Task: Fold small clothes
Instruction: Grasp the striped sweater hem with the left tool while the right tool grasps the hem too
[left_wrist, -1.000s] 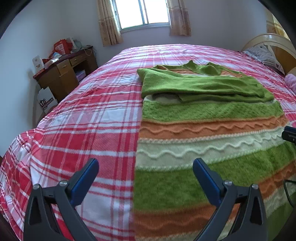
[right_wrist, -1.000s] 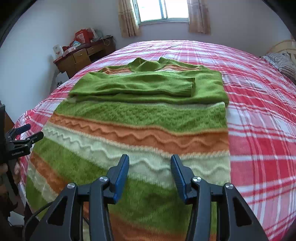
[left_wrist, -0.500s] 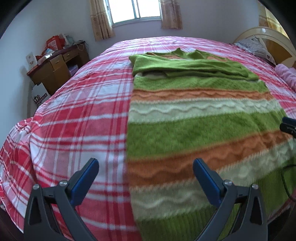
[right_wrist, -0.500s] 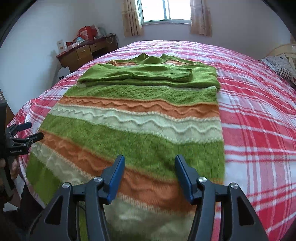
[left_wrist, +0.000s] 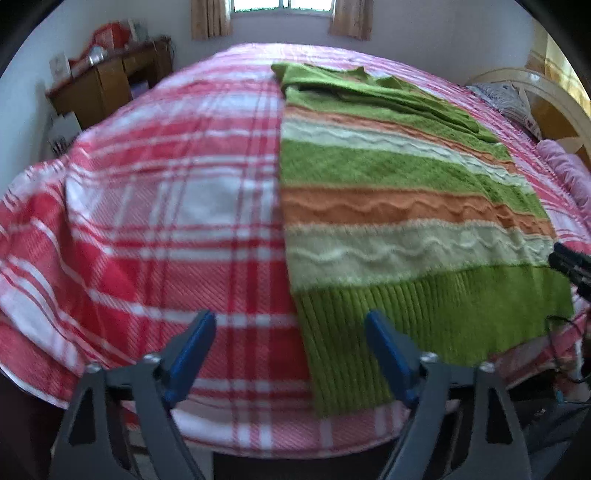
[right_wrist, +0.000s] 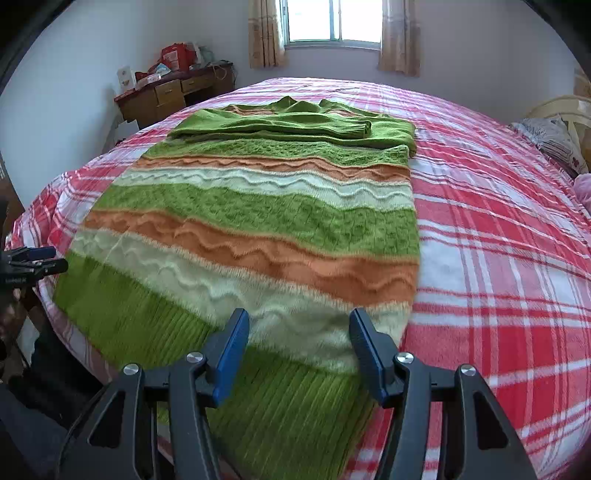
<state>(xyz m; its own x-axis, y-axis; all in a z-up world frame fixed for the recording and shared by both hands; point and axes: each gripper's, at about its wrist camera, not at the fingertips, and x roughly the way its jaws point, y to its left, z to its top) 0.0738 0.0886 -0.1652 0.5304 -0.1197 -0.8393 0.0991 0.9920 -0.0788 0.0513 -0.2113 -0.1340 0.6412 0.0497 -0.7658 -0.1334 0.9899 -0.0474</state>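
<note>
Both the left gripper and right gripper are hovering with jaws spread wide, gripping nothing. A striped sweater is lying flat on a red plaid bedspread beneath a curtained window.

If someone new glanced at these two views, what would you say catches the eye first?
The striped knit sweater, in green, orange and cream bands, lies flat along the red plaid bedspread, its sleeves folded across the chest at the far end. Both the left gripper and the right gripper hang open over its ribbed green hem at the near edge of the bed.
</note>
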